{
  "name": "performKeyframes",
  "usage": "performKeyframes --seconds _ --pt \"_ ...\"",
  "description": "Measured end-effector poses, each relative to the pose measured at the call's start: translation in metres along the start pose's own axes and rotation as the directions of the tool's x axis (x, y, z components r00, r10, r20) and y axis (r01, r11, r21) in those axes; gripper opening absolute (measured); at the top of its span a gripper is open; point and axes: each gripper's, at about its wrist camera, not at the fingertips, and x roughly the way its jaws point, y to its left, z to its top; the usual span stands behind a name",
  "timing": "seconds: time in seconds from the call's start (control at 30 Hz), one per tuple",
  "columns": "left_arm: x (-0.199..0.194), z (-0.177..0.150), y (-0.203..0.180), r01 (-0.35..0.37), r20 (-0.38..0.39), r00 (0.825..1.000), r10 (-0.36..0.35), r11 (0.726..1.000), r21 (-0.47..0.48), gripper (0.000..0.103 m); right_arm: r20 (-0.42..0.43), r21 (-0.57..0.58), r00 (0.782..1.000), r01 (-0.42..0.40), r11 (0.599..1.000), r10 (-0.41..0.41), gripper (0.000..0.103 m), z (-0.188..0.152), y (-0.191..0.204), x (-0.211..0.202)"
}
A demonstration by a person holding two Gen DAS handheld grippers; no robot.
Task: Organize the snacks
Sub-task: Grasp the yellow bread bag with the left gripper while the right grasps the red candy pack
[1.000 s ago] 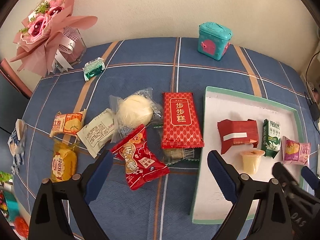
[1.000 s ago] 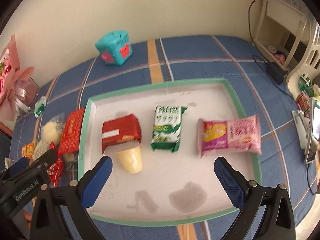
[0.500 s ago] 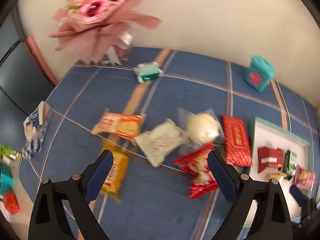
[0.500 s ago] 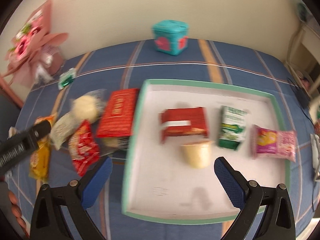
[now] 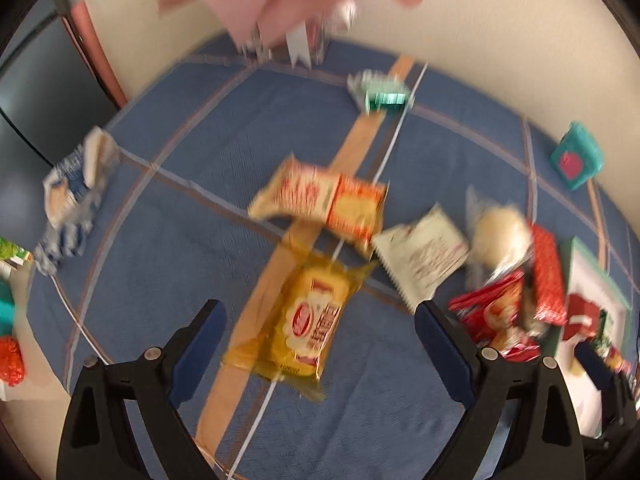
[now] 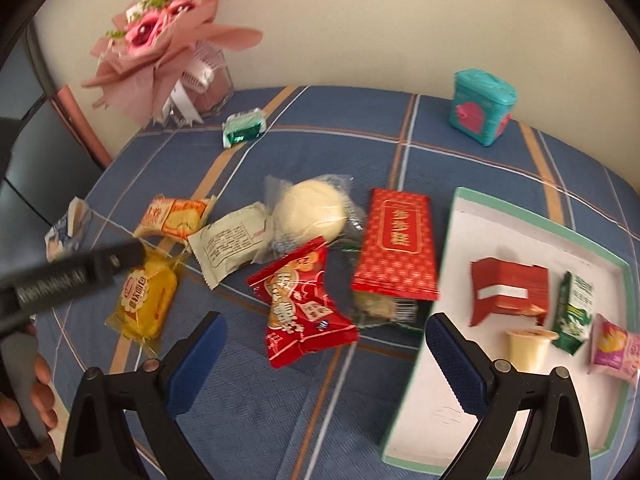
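Observation:
Loose snacks lie on the blue plaid cloth. My left gripper is open and empty, just above a yellow packet, which also shows in the right wrist view. An orange cracker packet and a white packet lie beyond it. My right gripper is open and empty above a red candy packet. A round white bun and a red box lie behind. The white tray at right holds a red packet, a jelly cup, a green carton and a pink packet.
A pink bouquet stands at the back left and a teal tin at the back right. A small green packet lies near the bouquet. A blue-white wrapper lies at the cloth's left edge.
Both grippers have swung left. The left one moved from the red candy packet to above the yellow packet. The right one moved from the tray to above the loose snacks.

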Motion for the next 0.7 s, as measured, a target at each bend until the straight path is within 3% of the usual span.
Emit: performKeyframes --seconds 0.27,0.33,0.4,0.53,0.57,0.67,0.7 --pt "0.035 -0.004 0.005 0.03 -0.071 0.997 -0.032 0.999 -0.021 0.095 -0.074 -0.055 0.997 -0.011 0.998 0.007 0.096 -0.001 0.016 0.034" --pt "0.04 -0.005 0.008 0.021 -0.079 0.997 -0.023 0.999 -0.025 0.092 -0.097 -0.062 0.995 -0.005 0.998 -0.001 0.09 -0.002 0.017 0.044" --pt "0.044 -0.005 0.009 0.011 -0.09 0.996 -0.014 1.0 -0.025 0.079 -0.113 -0.068 0.994 -0.001 0.998 -0.006 0.086 -0.003 0.018 0.053" --pt "0.058 -0.007 0.01 0.006 -0.122 0.993 -0.012 0.999 -0.044 0.067 -0.098 -0.096 0.995 0.019 0.995 -0.029 0.084 -0.005 0.022 0.057" --pt "0.06 -0.008 0.01 0.001 -0.125 0.992 -0.007 0.999 -0.044 0.06 -0.096 -0.104 0.995 0.024 0.994 -0.034 0.082 -0.006 0.023 0.057" --pt "0.056 -0.007 0.008 -0.002 -0.108 0.994 -0.002 0.999 -0.045 0.042 -0.093 -0.118 0.994 0.04 0.992 -0.051 0.065 -0.006 0.026 0.059" --pt "0.054 -0.007 0.008 0.002 -0.101 0.995 -0.007 0.999 -0.048 0.042 -0.092 -0.118 0.994 0.042 0.992 -0.053 0.065 -0.007 0.025 0.059"
